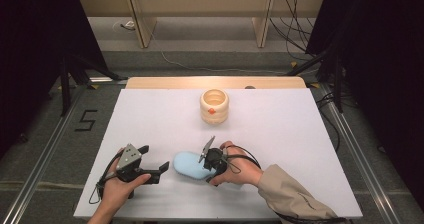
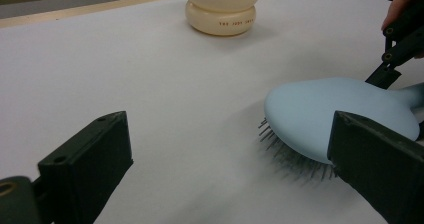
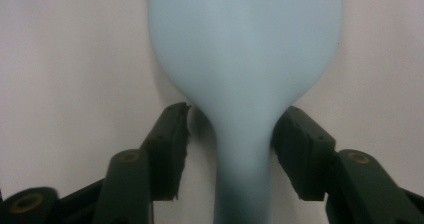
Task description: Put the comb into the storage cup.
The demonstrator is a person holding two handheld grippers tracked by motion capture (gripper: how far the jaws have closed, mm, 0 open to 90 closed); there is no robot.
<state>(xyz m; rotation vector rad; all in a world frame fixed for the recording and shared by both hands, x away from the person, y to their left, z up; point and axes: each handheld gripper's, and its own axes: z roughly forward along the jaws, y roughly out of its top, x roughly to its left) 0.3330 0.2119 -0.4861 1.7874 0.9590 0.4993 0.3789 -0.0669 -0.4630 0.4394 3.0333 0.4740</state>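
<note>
A light blue hairbrush is seen lying bristles down on the white table, near the front edge and a little left of its middle. In the high view its broad head points toward the left edge and its handle toward the right. The right gripper is placed over the neck of the brush, where the head narrows into the handle. In the right gripper view the brush runs up between the two black jaws; the right-hand one lies against the neck, while a narrow strip of table can be made out between the left-hand one and the brush, so the jaws stand apart around the neck and it is not yet clamped.

The left gripper is held low just beside the head of the brush, on the side toward the left edge, its jaws wide apart with nothing between them. In the left gripper view the bristles are seen resting on the table under the head.

A cream, ribbed cup with an orange mark is set well apart from the brush, toward the far edge and near its middle. Bare surface lies between cup and brush, and toward the right edge and both far corners. Toward the left, the brush's way is barred by the left gripper.
</note>
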